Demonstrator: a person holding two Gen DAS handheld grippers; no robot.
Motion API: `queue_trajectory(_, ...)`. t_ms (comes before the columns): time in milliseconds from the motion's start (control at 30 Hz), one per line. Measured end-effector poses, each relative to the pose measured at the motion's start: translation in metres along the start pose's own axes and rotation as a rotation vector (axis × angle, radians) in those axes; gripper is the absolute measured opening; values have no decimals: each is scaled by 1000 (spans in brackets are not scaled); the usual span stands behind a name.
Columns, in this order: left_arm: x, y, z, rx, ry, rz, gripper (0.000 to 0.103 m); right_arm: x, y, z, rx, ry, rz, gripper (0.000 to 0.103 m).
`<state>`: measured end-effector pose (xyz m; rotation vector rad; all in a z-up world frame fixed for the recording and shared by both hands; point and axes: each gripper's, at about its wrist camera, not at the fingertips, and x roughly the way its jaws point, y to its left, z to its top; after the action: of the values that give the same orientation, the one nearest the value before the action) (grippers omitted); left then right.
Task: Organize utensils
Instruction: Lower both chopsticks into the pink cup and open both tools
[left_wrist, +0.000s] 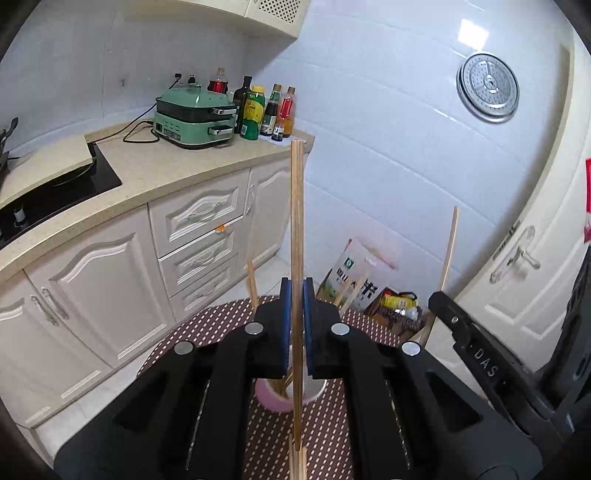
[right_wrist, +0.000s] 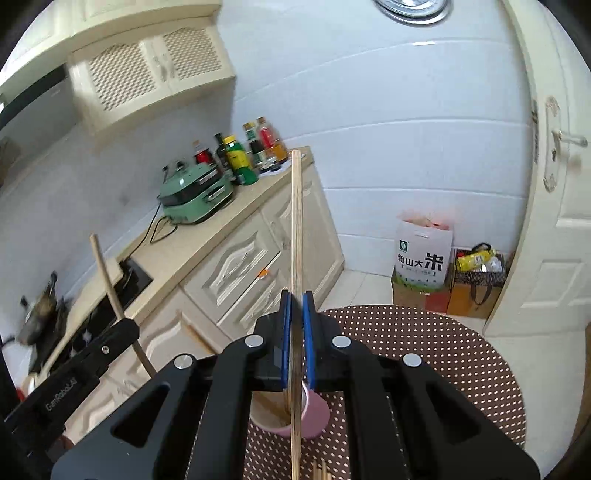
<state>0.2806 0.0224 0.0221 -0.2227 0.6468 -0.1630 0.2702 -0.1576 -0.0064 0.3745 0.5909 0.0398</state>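
Polka-dot cloth covers the bench (left_wrist: 325, 435), where the left gripper (left_wrist: 296, 295) and the right gripper (right_wrist: 296, 306) each clench one upright wooden chopstick (left_wrist: 296, 221) (right_wrist: 296, 221) between near-closed blue fingers (left_wrist: 284, 317), above a pink cup (right_wrist: 314, 417) holding several more chopsticks; beyond, kitchen cabinets.

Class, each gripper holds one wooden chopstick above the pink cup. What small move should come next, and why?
Probably lower one stick into the pink cup. The right gripper is shut on an upright chopstick above the cup mouth, which already holds other sticks. The left gripper grips its own chopstick likewise, so lowering one at a time looks safer.
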Motion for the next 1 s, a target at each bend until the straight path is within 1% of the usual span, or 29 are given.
queue_trajectory(167, 23, 1, 8, 6, -9, 24, 6, 17, 4, 10, 8, -42, -30, 5)
queue_trajectory(233, 31, 2, 11, -1, -10, 26, 6, 24, 4, 12, 20, -45, -35, 5)
queue_trajectory(300, 38, 5, 13, -13, -15, 23, 6, 31, 5, 13, 28, -56, -41, 5)
queue_trajectory(500, 58, 14, 14, -49, -38, 47, 6, 47, 5, 8, 45, -91, -63, 5)
queue_trajectory(600, 67, 18, 9, -55, -36, 51, 6, 51, 4, -1, 49, -106, -73, 5)
queue_trajectory(667, 72, 21, 4, -59, -34, 53, 6, 57, 5, -7, 45, -101, -60, 5)
queue_trajectory(833, 77, 30, -14, -72, -35, 56, 6, 65, 6, -21, 32, -119, -69, 5)
queue_trajectory(1000, 83, 34, -27, -76, -34, 54, 6, 68, 7, -30, 23, -173, -90, 5)
